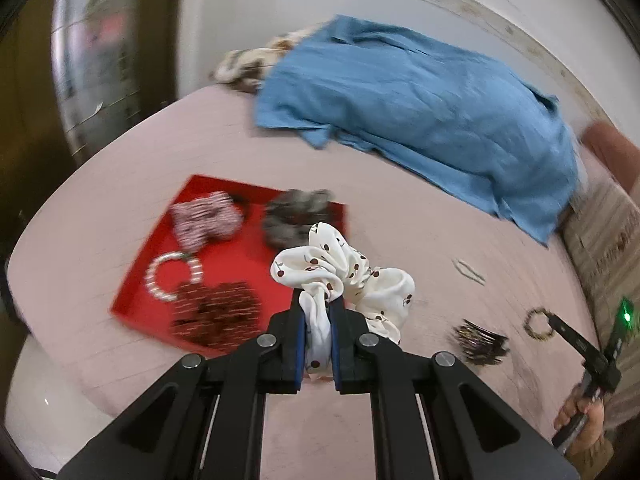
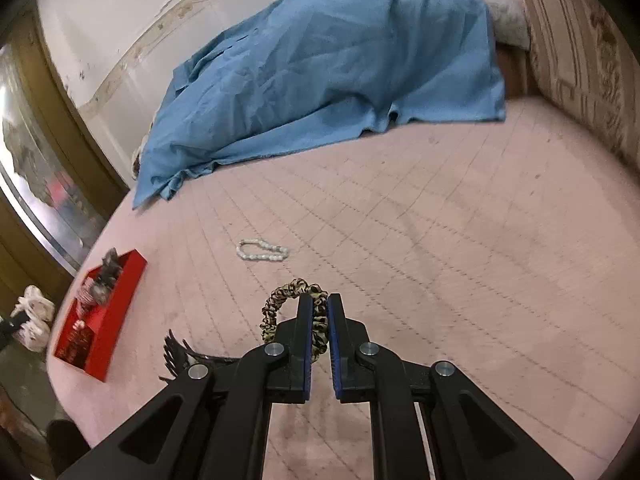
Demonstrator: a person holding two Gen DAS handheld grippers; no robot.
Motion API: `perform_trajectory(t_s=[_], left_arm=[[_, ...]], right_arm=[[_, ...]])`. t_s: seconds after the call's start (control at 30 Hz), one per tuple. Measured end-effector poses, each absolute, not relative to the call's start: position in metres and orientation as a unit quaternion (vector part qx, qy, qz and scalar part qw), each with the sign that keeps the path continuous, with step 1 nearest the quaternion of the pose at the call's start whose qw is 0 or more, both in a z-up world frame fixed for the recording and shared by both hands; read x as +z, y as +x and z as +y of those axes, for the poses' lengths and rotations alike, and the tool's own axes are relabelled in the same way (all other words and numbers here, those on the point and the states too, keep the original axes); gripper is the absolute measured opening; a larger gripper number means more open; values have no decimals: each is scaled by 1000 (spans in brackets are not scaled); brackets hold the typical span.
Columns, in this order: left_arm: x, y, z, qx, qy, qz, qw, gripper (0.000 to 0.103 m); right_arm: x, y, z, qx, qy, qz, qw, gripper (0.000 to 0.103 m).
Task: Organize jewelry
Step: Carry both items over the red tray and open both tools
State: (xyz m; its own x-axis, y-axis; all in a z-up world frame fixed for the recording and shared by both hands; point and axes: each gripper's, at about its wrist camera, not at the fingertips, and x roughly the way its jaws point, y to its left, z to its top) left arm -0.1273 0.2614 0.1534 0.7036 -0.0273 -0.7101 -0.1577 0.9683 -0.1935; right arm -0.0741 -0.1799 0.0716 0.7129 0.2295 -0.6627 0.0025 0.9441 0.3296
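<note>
My left gripper [image 1: 318, 300] is shut on a white cherry-print scrunchie [image 1: 352, 276], held above the pink bed just right of the red tray [image 1: 224, 256]. The tray holds a striped pink scrunchie [image 1: 206, 216], a grey scrunchie [image 1: 296, 216], a white bead bracelet [image 1: 172, 276] and a dark red scrunchie [image 1: 216, 312]. My right gripper [image 2: 320, 300] is shut on a thin leopard-print scrunchie [image 2: 280, 300], also seen in the left wrist view [image 1: 538, 322]. A white bead bracelet [image 2: 262, 250] lies on the bed beyond it. A black hair clip [image 2: 176, 350] lies to its left.
A blue cloth [image 1: 420, 112] covers the far side of the bed [image 2: 440, 240]. A patterned cushion [image 2: 580, 48] stands at the right edge. The red tray also shows at the bed's left edge in the right wrist view [image 2: 108, 316].
</note>
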Motion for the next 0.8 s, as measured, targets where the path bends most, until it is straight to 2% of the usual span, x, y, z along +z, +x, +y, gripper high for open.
perform_trajectory(t_s=[0.37, 0.8], left_arm=[[139, -117, 328, 55, -200, 366, 907, 10], [80, -35, 328, 20, -214, 416, 884, 10]], right_arm=[[109, -88, -151, 91, 179, 367, 908, 8], [132, -61, -7, 207, 149, 406, 878, 8]])
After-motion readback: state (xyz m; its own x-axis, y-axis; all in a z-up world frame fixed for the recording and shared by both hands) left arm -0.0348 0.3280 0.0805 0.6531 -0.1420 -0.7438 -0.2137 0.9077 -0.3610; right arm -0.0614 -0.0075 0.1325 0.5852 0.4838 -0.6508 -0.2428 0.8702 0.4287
